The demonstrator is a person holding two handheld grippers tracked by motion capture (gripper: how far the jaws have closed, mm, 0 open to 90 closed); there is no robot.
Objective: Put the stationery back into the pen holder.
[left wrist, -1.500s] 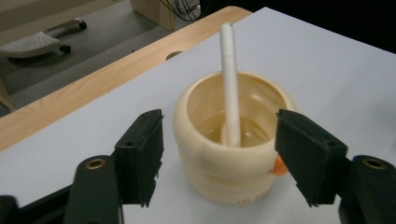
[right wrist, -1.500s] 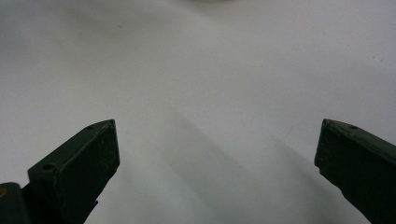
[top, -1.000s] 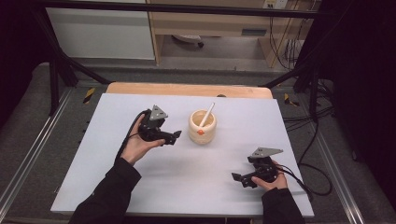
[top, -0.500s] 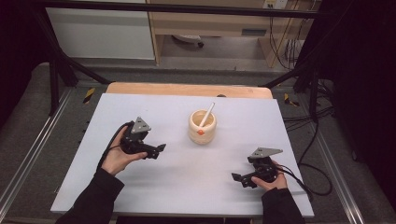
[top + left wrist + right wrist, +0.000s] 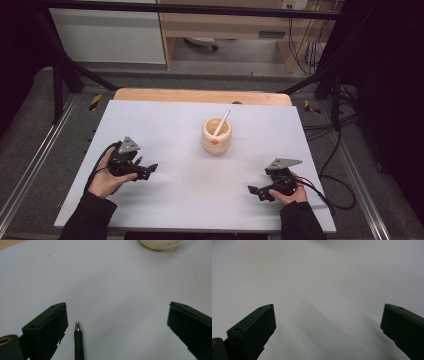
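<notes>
- left hand-held gripper [image 5: 151, 169] low over the white worktop [image 5: 165, 125], jaws spread wide, nothing between them; they have just been opening that last bit
- left gripper view: both black jaws stand far apart over bare worktop, a thin dark pin with a metal tip [image 5: 77, 338] sits just beside the left jaw, part of the gripper as far as i can tell
- cream cup [image 5: 217, 135] sits ahead and to the right of the left hand-held gripper, well apart from it; its base shows at the top edge in the left gripper view [image 5: 160, 244]
- white stick [image 5: 221, 123] leans inside the cup, upper end tilted away from the person; small orange mark on the cup front
- right hand-held gripper [image 5: 254, 192] low at the near right of the worktop, jaws spread, nothing between them
- cup lies ahead and to the left of the right hand-held gripper, well apart
</notes>
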